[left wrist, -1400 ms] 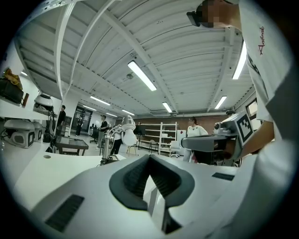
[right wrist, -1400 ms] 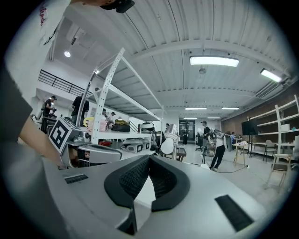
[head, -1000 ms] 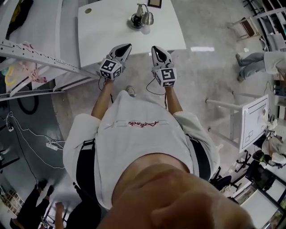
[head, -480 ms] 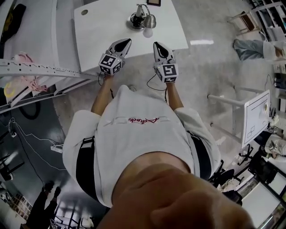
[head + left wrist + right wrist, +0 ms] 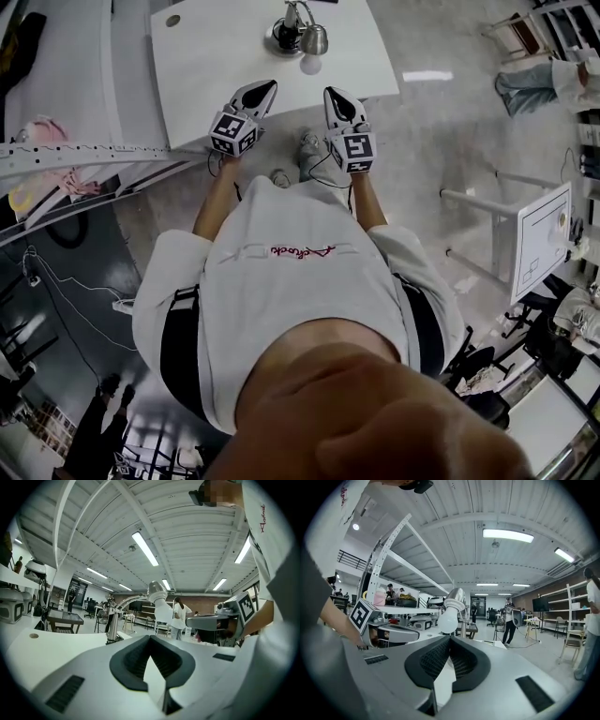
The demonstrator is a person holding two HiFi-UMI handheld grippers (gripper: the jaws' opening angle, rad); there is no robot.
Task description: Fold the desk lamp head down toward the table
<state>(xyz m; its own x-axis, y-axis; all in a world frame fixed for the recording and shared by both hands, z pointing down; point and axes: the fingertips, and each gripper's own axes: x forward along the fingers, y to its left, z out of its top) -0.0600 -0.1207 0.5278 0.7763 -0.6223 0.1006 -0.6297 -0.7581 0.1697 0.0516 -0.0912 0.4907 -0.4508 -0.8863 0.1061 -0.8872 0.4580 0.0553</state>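
Bearing square markers (image 5: 353,150): left tool (image 5: 265,87), right tool (image 5: 331,93), both closed

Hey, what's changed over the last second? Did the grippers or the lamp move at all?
The left gripper and the right gripper edged slightly forward over the table's near edge, toward the desk lamp. A shoe has stepped into view below them. Nothing was grasped or released. Both grippers stay shut and empty, and the lamp stands untouched as before.
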